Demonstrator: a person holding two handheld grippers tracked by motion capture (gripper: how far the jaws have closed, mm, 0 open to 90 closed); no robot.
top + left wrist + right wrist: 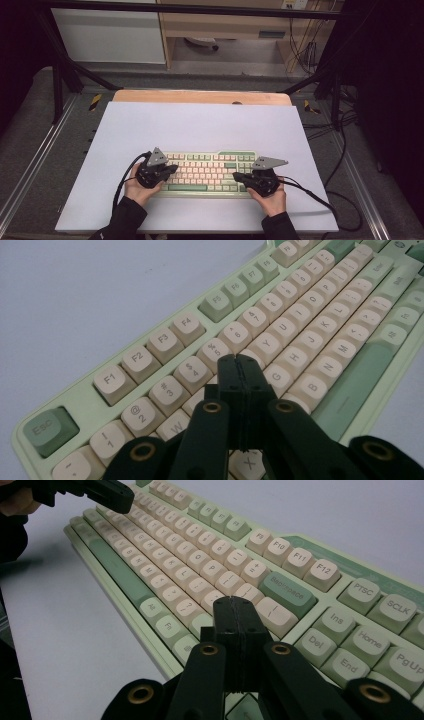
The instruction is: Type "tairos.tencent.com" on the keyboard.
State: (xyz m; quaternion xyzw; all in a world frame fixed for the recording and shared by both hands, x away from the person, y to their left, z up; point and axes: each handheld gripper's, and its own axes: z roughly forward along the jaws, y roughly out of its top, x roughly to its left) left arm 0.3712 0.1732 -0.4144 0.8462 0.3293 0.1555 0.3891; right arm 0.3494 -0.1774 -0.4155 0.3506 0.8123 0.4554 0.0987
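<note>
My left claw [170, 169] and right claw [237, 176] are both closed tight with nothing between the jaws, angled inward and down over the two ends of the keyboard [207, 172]. The keyboard lies near the table's [200, 125] front edge; bare white surface spreads wide behind it and to either side.

table: white sheet [200, 125] over a wooden top [200, 96] | floor: grey carpet [30, 130] with metal rails [30, 172] | frame: black struts [60, 75] at both sides | back: pale wooden cabinet [225, 25] beside a white panel [107, 35] | right: black cables [340, 165], dim surroundings
</note>
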